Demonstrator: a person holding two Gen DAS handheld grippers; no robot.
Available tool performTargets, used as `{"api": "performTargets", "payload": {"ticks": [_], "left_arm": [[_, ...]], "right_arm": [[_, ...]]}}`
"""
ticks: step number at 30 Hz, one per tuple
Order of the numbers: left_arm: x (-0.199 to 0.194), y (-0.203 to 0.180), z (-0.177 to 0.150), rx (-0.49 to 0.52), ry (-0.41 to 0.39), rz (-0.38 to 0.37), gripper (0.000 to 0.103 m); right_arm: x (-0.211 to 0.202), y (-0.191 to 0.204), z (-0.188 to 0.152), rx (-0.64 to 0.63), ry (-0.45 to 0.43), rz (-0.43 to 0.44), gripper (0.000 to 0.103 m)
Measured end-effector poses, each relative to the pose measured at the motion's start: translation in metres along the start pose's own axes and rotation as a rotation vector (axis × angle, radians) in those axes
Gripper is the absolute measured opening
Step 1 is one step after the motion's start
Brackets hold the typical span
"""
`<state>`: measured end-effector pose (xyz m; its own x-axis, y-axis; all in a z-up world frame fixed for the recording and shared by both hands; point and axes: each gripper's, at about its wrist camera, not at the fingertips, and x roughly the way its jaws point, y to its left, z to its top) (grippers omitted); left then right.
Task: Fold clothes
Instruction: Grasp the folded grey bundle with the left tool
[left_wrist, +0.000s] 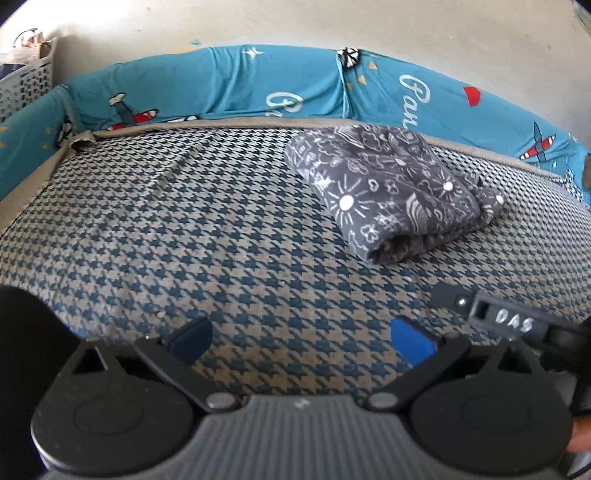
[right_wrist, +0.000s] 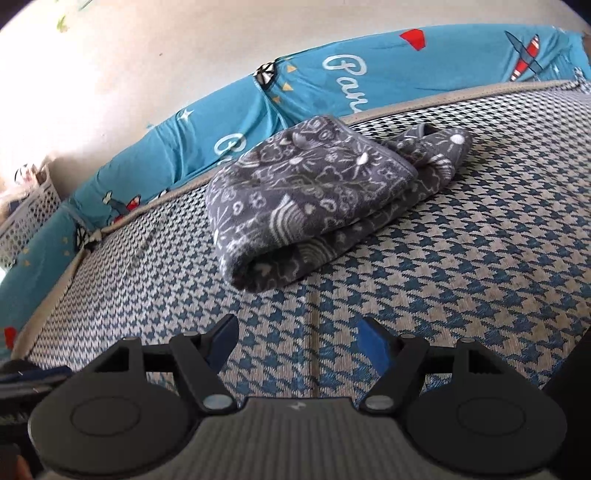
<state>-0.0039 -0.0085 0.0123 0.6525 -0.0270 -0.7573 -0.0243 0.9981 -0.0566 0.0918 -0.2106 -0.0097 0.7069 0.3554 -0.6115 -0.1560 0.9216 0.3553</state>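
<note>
The garment (left_wrist: 391, 188) right of centre in the left view is dark grey with white doodles: suns, clouds, hearts, flowers. The mat (left_wrist: 207, 236) filling the middle is navy-and-beige houndstooth with a beige border. The bumper (left_wrist: 229, 81) across the top is turquoise with white script, red-and-white planes and yellow triangles. The basket (left_wrist: 22, 81) at upper left is white lattice. The tongs (left_wrist: 301, 341) are black with blue pads (left_wrist: 412, 341).
</note>
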Motion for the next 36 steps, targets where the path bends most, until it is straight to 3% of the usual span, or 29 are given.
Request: {"api": "performTargets", "payload": {"ticks": [4, 9, 21, 27, 33, 36], "left_arm": [[0.016, -0.003, 0.006, 0.031, 0.009, 0.012, 0.103], [0.034, 0.001, 0.02, 0.036, 0.008, -0.03, 0.103], [0.081, 0.018, 0.07, 0.031, 0.046, -0.083, 0.103], [0.103, 0.022, 0.088, 0.105, 0.064, -0.088, 0.103], [0.129, 0.035, 0.104, 0.111, 0.074, -0.151, 0.103], [0.142, 0.043, 0.114, 0.055, 0.1, -0.206, 0.103]], "right_arm": [[0.003, -0.007, 0.005, 0.054, 0.0, -0.007, 0.072], [0.008, -0.016, 0.018, 0.097, -0.006, -0.022, 0.072], [0.025, -0.049, 0.086, 0.121, -0.015, -0.082, 0.072], [0.039, -0.065, 0.109, 0.154, 0.004, -0.112, 0.072], [0.052, -0.079, 0.123, 0.216, 0.046, -0.109, 0.072], [0.059, -0.087, 0.13, 0.245, 0.083, -0.111, 0.072]]}}
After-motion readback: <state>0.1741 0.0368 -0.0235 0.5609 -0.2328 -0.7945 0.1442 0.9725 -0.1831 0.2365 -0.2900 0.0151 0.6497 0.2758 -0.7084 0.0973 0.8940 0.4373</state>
